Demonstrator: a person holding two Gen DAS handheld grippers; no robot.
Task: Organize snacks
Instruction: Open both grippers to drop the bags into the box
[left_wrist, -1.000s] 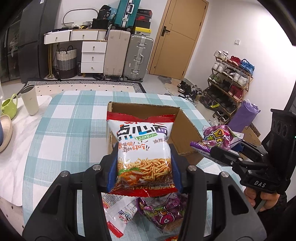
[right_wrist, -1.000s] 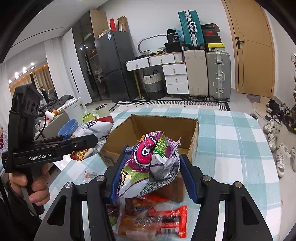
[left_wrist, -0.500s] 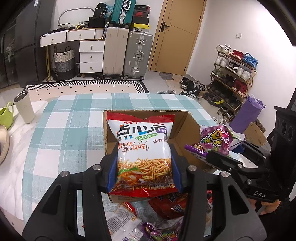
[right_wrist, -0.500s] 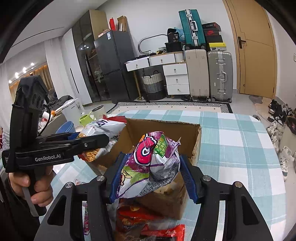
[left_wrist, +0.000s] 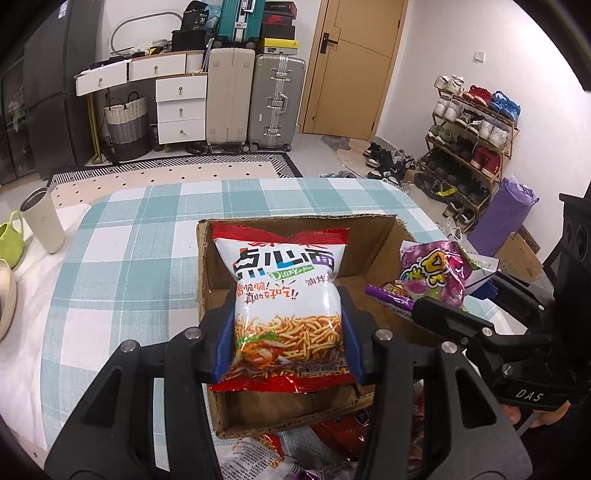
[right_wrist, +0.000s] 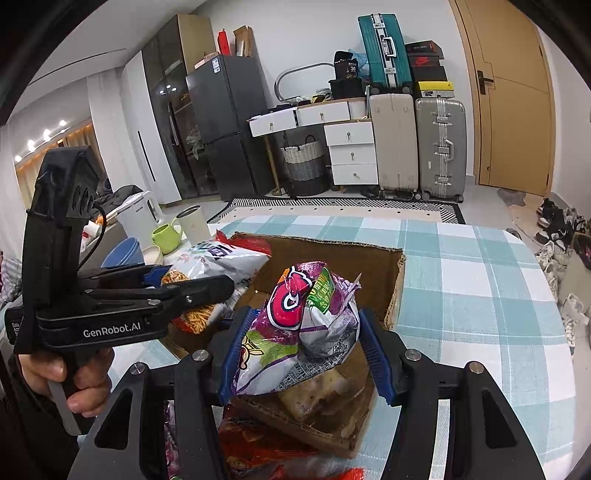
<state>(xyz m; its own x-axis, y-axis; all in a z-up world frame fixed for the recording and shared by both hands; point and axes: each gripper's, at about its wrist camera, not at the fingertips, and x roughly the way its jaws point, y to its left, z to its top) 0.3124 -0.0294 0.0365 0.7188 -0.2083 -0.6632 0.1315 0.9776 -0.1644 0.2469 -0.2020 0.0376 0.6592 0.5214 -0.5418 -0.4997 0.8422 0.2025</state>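
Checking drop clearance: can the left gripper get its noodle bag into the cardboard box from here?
Probably yes. The left gripper holds the noodle bag over the open-topped cardboard box; nothing blocks its side.

The box (left_wrist: 376, 254) stands open-topped with bare floor (left_wrist: 354, 280) inside, but the noodle bag (left_wrist: 288, 306) and purple bag (left_wrist: 436, 277) crowd above it, and loose packets (right_wrist: 258, 443) litter the cloth beside its near wall.

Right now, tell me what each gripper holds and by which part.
Left gripper: white and red noodle snack bag, clamped across its lower half. Right gripper: purple snack bag, squeezed at its sides.
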